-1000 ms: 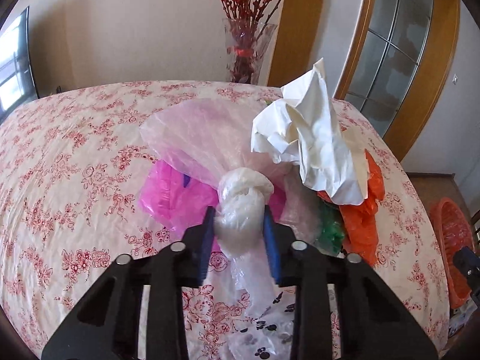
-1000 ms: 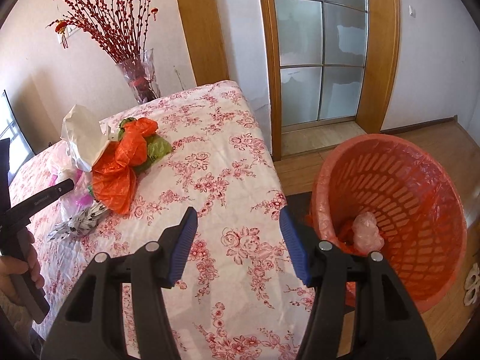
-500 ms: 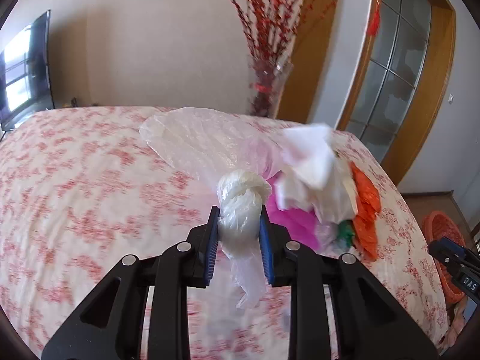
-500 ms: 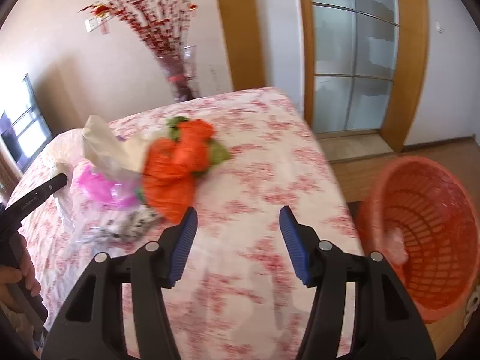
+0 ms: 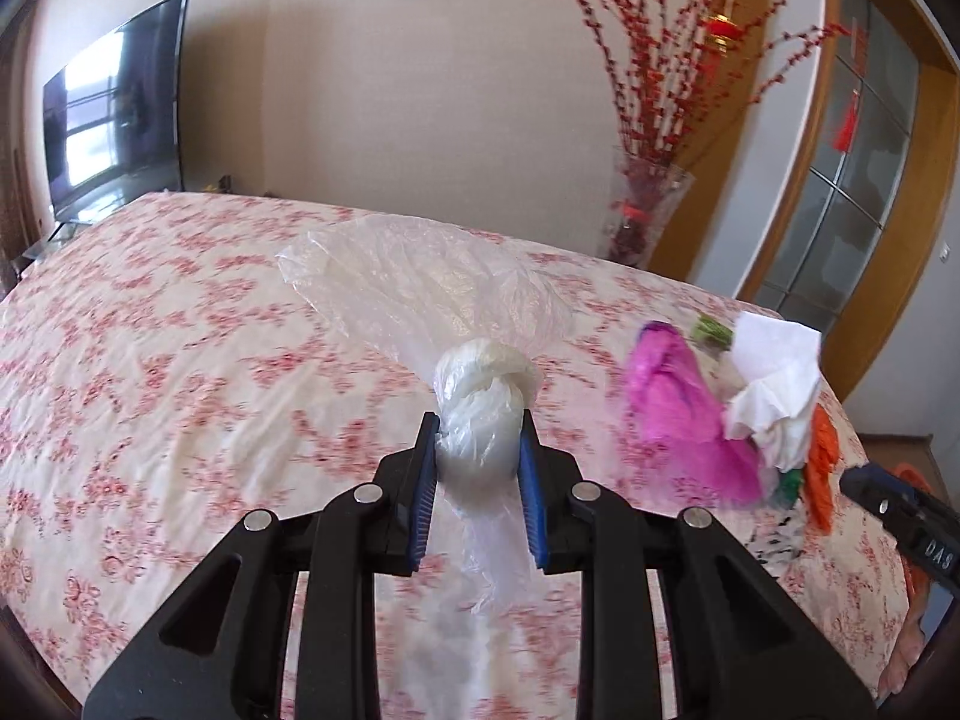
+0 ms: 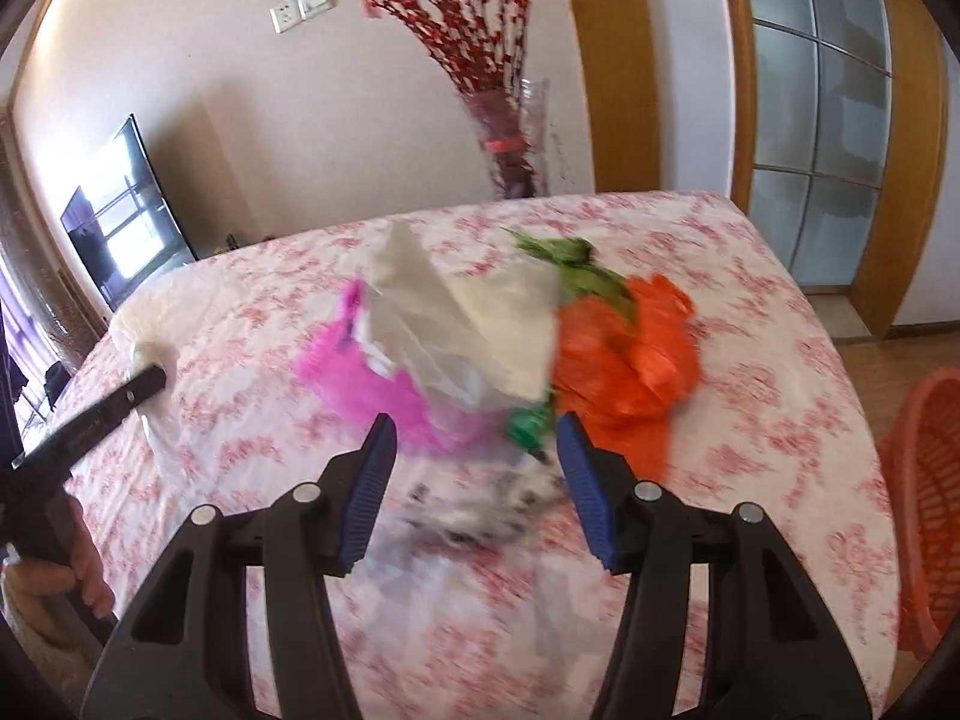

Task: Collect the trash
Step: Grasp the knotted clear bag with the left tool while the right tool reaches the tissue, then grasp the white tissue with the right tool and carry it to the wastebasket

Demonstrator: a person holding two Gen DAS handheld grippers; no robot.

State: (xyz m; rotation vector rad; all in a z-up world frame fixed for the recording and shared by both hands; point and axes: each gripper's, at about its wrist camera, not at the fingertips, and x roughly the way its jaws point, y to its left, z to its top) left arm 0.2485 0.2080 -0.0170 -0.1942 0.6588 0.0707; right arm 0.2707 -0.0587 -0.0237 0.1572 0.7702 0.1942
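My left gripper (image 5: 477, 432) is shut on the knot of a clear plastic bag (image 5: 420, 282) and holds it above the floral tablecloth (image 5: 150, 330). A trash pile lies to its right: a pink bag (image 5: 684, 414), white crumpled paper (image 5: 774, 384) and an orange bag (image 5: 822, 462). My right gripper (image 6: 474, 438) is open and empty, just in front of that pile: pink bag (image 6: 360, 378), white paper (image 6: 480, 324), orange bag (image 6: 624, 354), green scrap (image 6: 570, 264) and a black-and-white printed bag (image 6: 480, 510). The left gripper and its bag (image 6: 150, 360) show at the left.
An orange mesh trash basket (image 6: 924, 510) stands on the floor right of the table. A glass vase with red branches (image 6: 510, 144) stands behind the table's far edge. A TV (image 5: 114, 114) hangs at the back left. A glass door (image 6: 822, 138) is at the right.
My left gripper has lifted the clear bag up and left, away from the pile. My right gripper has swung left from the basket to face the pile, still open.
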